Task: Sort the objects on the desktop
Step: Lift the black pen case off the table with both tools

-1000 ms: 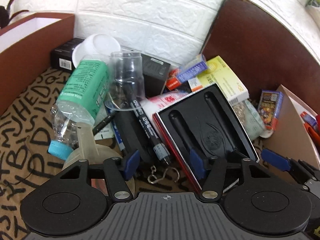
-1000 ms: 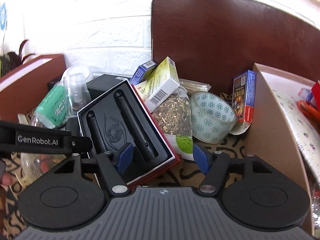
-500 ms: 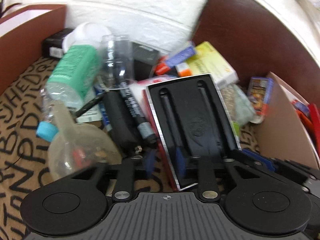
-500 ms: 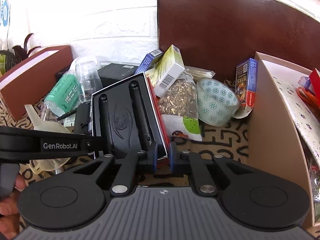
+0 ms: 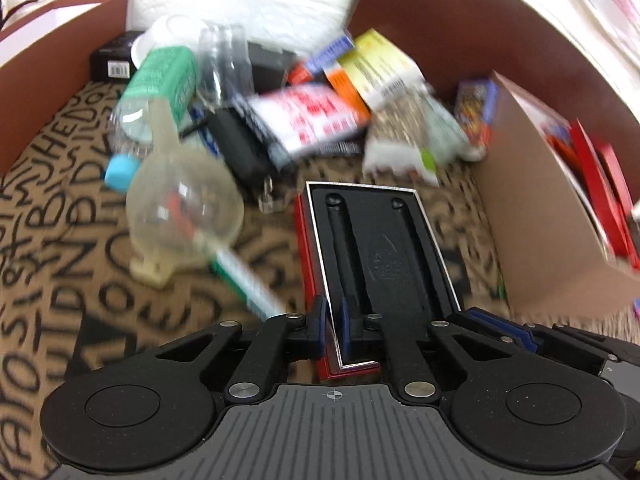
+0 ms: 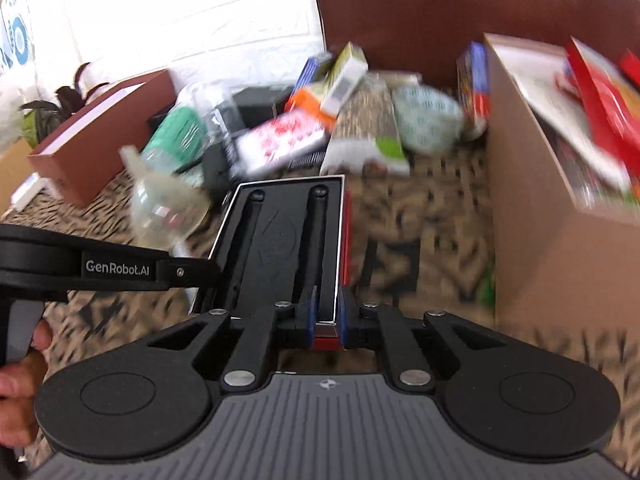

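Note:
A red box with a black moulded insert (image 5: 380, 256) is held up off the patterned cloth; it also shows in the right wrist view (image 6: 288, 240). My left gripper (image 5: 331, 330) is shut on its near left wall. My right gripper (image 6: 325, 318) is shut on its near right wall. Behind it lies a blurred pile: a green-labelled bottle (image 5: 160, 80), a clear funnel (image 5: 184, 208), a red-and-white packet (image 5: 312, 120), a yellow box (image 5: 380, 68) and a patterned bowl (image 6: 426, 118).
An open cardboard box (image 5: 540, 216) with red items stands at the right, also in the right wrist view (image 6: 552, 200). A brown box (image 6: 96, 140) stands at the left. A dark brown board (image 6: 440, 8) leans on the white brick wall behind.
Both grippers closed on the red box's near end and pulled it out of the pile toward me. The pile now sits farther back; the views are motion-blurred.

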Demonstrator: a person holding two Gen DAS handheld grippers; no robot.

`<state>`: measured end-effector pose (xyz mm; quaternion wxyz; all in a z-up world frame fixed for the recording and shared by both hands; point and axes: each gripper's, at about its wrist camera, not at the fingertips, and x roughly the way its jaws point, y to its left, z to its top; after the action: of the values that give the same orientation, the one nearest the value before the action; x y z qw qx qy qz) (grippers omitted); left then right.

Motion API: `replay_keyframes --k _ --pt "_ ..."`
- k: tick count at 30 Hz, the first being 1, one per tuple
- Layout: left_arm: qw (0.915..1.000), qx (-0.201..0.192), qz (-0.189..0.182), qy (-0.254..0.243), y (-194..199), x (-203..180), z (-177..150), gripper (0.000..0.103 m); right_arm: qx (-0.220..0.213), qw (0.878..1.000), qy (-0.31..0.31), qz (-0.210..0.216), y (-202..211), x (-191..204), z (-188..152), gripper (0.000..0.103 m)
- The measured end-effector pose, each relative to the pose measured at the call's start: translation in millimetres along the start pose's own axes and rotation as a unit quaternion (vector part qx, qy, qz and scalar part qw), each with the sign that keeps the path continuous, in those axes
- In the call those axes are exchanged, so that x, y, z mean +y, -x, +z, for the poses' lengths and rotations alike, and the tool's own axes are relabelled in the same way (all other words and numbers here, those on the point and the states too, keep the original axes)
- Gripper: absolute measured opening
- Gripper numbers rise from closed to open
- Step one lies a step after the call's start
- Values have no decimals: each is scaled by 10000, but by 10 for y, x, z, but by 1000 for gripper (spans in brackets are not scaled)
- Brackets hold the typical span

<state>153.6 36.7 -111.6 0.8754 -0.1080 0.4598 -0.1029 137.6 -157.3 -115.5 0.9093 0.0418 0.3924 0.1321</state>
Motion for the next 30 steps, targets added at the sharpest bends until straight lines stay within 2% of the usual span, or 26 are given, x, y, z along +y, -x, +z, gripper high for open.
replay_keyframes --k 1,2,3,4,5,6,7,10,12,15,16,17,18,20,25,26,27,29,30 --pt "10000 25 -62 -14 27 5 -61 5 14 10000 -43 28 59 7 -70 13" --pt "9999 53 -125 -7 35 15 -105 17 8 9999 -125 53 109 -4 -124 13" --pt "9998 84 -186 31 32 24 -133 35 -1 9997 -224 88 138 -22 -163 14" --pt "9999 67 -153 41 18 25 -149 45 -27 9994 -327 91 150 -38 -172 14" --pt "10000 55 -48 7 -4 9 -158 61 -68 9992 -397 64 152 -54 -175 21" --pt "10000 13 61 -17 -16 -7 -166 64 -85 9990 -436 -9 143 -63 -156 34" --pt "9999 -37 103 -45 -23 -16 -168 64 -109 9990 -425 -77 134 -62 -143 36" --pt "10000 -27 37 -30 -64 -20 -149 62 -129 9995 -240 -173 78 -24 -110 36" --pt "10000 81 -39 -41 -113 -10 -136 18 -60 9997 -206 -83 27 -16 -103 34" --pt "9998 95 -144 17 -106 19 -137 17 -8 9998 -183 -12 -4 0 -113 30" --pt "9999 82 -149 2 -114 16 -138 20 15 9998 -186 -6 -16 4 -116 30" --pt "9998 67 -178 14 -122 22 -137 38 38 9998 -195 -17 -27 5 -116 30" --pt "9999 49 -149 42 -132 28 -136 44 59 9998 -194 -39 -40 7 -115 30" --pt "9999 30 -142 57 -153 30 -127 45 104 9997 -191 -92 -73 0 -117 30" --pt "10000 -41 -52 -57 -187 -8 -114 40 136 9995 -240 -134 -136 -29 -105 30" --pt "9999 -54 -18 -125 -193 -30 -113 34 134 9996 -227 -141 -147 -30 -100 30" --pt "9998 -51 -10 -207 -191 -59 -114 29 138 9996 -229 -125 -154 -36 -97 24" --pt "9990 -63 195 -395 -159 -142 -132 18 168 9995 -251 -48 -132 -46 -100 21" --pt "9986 -48 250 -466 -136 -176 -151 16 184 9996 -214 -72 -99 -34 -118 19"
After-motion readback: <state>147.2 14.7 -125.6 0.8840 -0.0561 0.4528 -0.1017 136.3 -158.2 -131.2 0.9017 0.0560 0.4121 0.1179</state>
